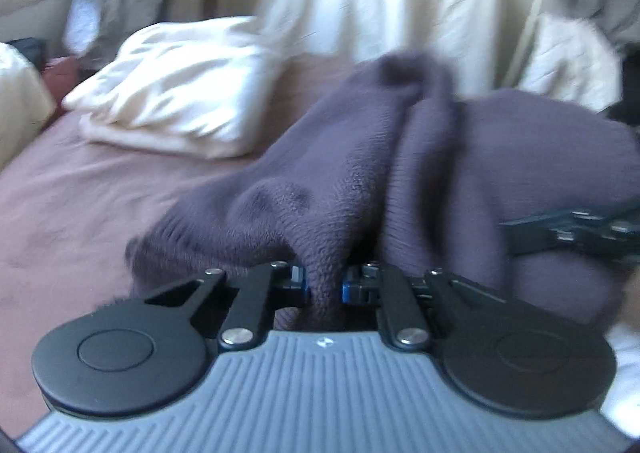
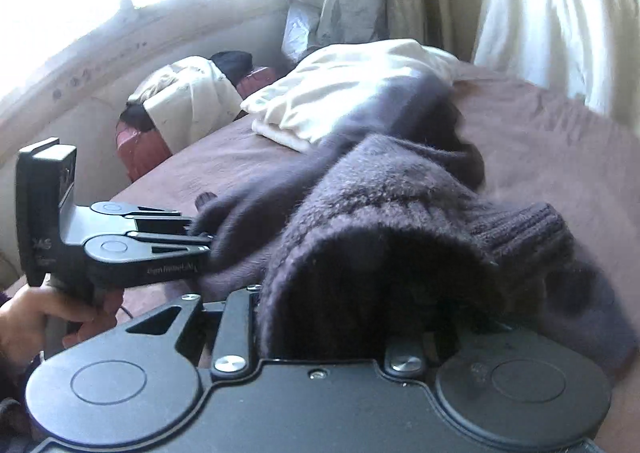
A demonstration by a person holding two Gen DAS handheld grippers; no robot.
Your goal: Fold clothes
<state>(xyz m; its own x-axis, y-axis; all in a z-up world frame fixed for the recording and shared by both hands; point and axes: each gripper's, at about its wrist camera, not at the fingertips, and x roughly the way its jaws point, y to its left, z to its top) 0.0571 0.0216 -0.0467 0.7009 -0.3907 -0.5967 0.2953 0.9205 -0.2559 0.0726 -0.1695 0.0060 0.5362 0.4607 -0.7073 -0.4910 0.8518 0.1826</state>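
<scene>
Jaws: left gripper (image 1: 324,287) clamps purple sweater (image 1: 460,157); right gripper (image 2: 340,333) buried under knit, state unclear.

1. Bed (image 1: 80,189) with mauve cover, filling left and centre of both frames.
2. Cream pillow (image 1: 176,89) lying upper left.
3. Purple sweater (image 1: 440,157) bunched centre right, overlapping the pillow's edge in the right wrist view.
</scene>
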